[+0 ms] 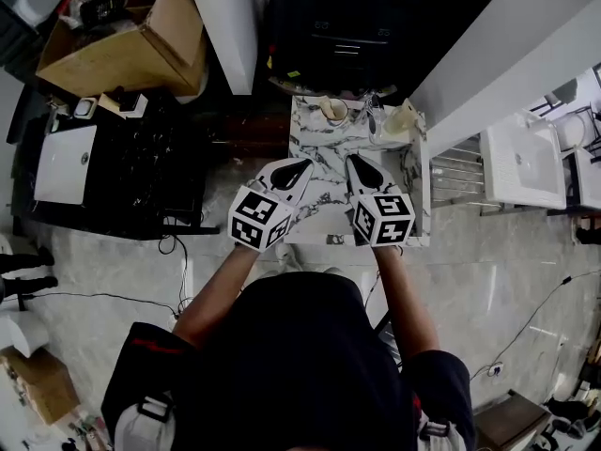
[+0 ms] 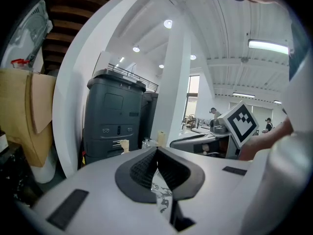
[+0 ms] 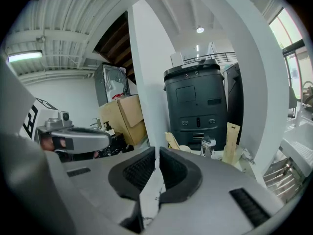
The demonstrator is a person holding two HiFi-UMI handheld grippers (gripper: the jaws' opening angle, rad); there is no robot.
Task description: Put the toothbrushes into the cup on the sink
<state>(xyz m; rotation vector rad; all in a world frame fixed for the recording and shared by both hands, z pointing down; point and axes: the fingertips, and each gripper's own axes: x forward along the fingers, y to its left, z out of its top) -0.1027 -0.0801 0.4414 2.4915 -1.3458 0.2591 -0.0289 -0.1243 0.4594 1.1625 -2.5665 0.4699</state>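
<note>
A small marble-topped sink counter (image 1: pixel 324 194) stands just ahead of me. At its far edge are a pale cup (image 1: pixel 333 111) with a tan stick leaning in it, a clear glass (image 1: pixel 373 126) and a second tan upright piece (image 1: pixel 402 120), perhaps a boxed toothbrush. The right gripper view shows them as cup (image 3: pixel 185 149), glass (image 3: pixel 208 146) and tan piece (image 3: pixel 231 140). My left gripper (image 1: pixel 306 164) and right gripper (image 1: pixel 351 159) hover side by side over the near half of the counter, short of these things. Both are shut with nothing between the pads (image 2: pixel 157 151) (image 3: pixel 157 152).
A dark grey printer (image 1: pixel 347 26) stands behind the counter, a white pillar (image 1: pixel 235 17) to its left. A cardboard box (image 1: pixel 131 45) and a black table with a laptop (image 1: pixel 66 163) lie to the left. A white basin (image 1: pixel 521 163) is at the right.
</note>
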